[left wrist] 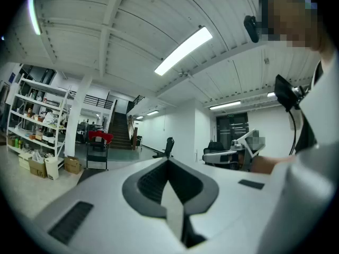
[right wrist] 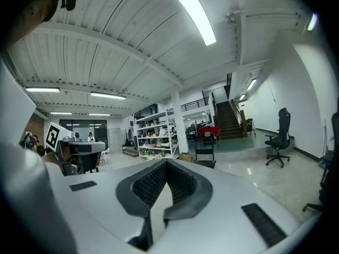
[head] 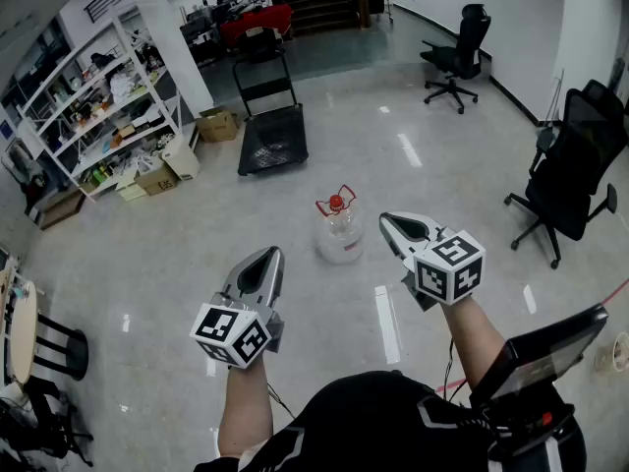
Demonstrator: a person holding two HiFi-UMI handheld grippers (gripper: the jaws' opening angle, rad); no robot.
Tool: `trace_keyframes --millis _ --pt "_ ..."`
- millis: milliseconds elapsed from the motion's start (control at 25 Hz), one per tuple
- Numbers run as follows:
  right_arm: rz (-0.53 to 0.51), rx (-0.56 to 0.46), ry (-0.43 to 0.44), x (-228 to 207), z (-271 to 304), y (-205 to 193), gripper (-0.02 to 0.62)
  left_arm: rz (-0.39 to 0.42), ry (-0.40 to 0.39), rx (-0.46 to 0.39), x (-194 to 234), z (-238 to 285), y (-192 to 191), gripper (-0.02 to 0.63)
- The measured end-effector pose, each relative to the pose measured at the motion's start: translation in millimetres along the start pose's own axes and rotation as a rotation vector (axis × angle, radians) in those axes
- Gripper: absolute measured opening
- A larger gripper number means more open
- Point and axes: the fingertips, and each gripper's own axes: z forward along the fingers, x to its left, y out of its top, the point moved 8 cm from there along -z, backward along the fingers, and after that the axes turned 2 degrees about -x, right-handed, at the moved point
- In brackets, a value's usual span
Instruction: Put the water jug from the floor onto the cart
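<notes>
The water jug (head: 339,236), a rounded clear-plastic bottle with a red cap and a thin red handle, stands upright on the glossy pale floor (head: 147,264) at the middle of the frame. Lower down, on either side of it and apart from it, are the left gripper (head: 269,255) and the right gripper (head: 387,219), smooth grey tapered shells, each with its jaws together on nothing. The cart (head: 272,138), a flat black platform with a tubular handle, sits above the jug, well apart. A white metal shelf rack (head: 103,106) fills the upper left.
</notes>
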Motion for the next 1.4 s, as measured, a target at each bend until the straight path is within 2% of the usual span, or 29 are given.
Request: trace_keyframes --millis 320,560,720,1000,1240,1400 --pt "-0.006 0.001 0.008 -4 4 0 -0.003 -0.001 -0.007 0.000 -2 4 0 -0.002" --pt "0.011 -0.005 0.000 -12 6 -3 -0.003 0.029 -0.027 0.002 -9 11 -1 -0.002" --pt "-0.019 -0.015 -0.047 -27 3 1 -0.002 0.011 -0.016 -0.004 -13 20 0 -0.002" --pt "0.003 -0.036 -0.063 -54 -6 -3 -0.002 -0.033 -0.030 0.008 -26 45 -9 -0.002" --pt "-0.004 -0.017 -0.015 -84 -2 -7 -0.002 -0.061 0.015 0.050 -30 72 -27 -0.002" --pt "-0.001 -0.007 0.015 -107 12 -13 -0.003 -0.084 0.014 0.080 -32 94 -41 -0.002"
